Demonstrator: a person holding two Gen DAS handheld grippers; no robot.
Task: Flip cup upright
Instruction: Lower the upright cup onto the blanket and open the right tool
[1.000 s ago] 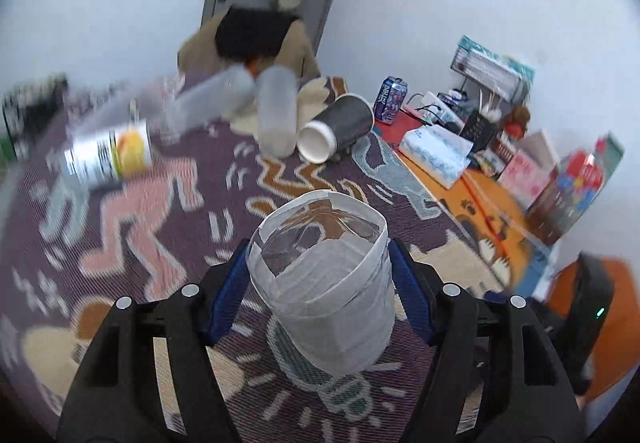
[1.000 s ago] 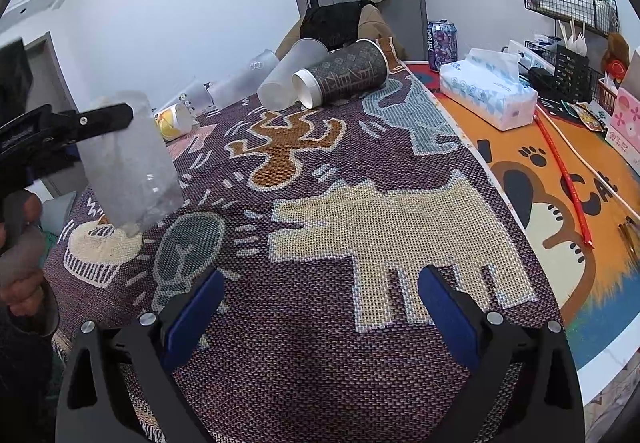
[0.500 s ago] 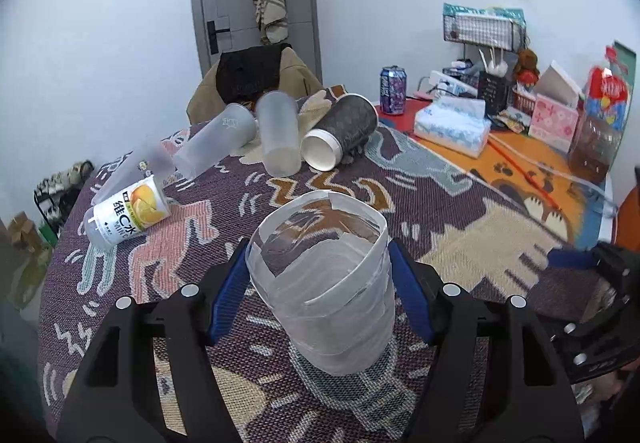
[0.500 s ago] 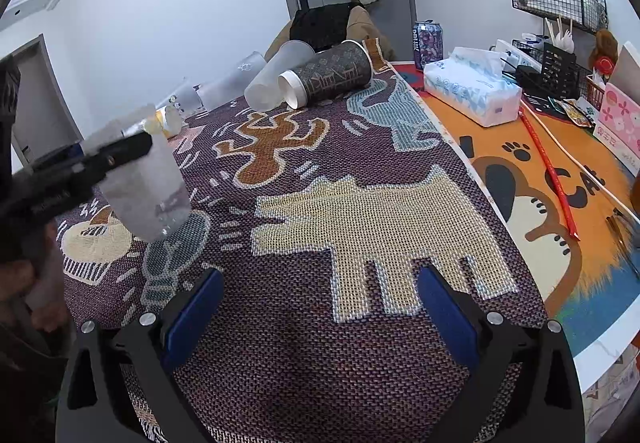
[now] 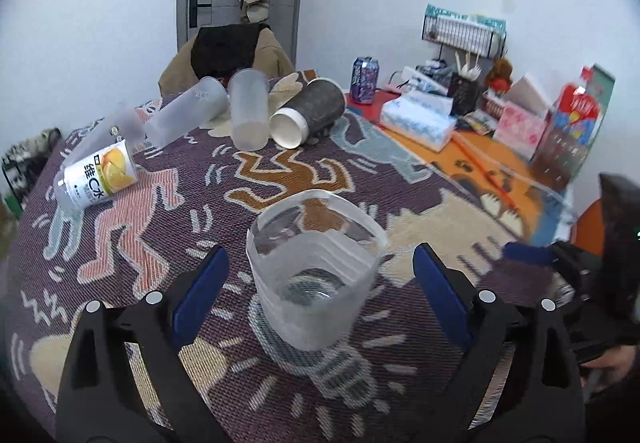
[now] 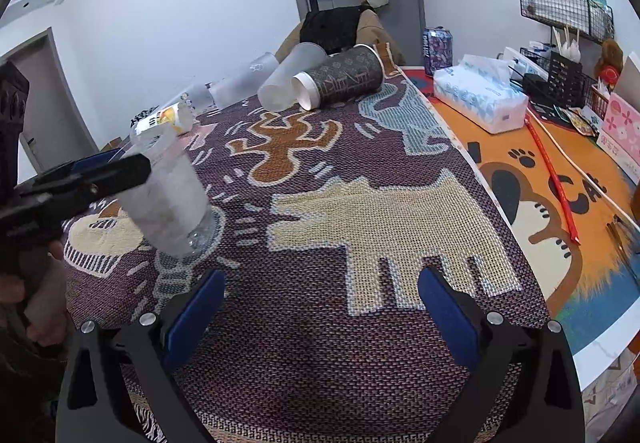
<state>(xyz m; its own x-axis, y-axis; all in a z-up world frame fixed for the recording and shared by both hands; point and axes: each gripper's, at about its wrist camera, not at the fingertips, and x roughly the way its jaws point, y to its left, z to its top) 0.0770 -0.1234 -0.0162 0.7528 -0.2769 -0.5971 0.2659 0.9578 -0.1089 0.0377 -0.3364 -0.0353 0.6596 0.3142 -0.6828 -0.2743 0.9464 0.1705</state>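
A clear frosted plastic cup [image 5: 316, 267] stands mouth up on the patterned cloth, on the light-bulb figure. My left gripper [image 5: 320, 283] is open, its blue pads well apart on either side of the cup and not touching it. In the right wrist view the cup [image 6: 168, 199] is at the left, leaning a little, with a left finger [image 6: 100, 175] in front of it. My right gripper [image 6: 316, 315] is open and empty above the near part of the cloth.
Several cups lie on their sides at the far end: frosted ones [image 5: 248, 107], a dark paper cup [image 5: 312, 111] and a labelled cup [image 5: 96, 175]. A tissue pack [image 6: 480, 95], a soda can [image 6: 438, 47] and desk clutter [image 5: 540, 123] fill the right side.
My left gripper has opened and let go of the cup, which has come down onto the cloth. The right gripper has barely moved.
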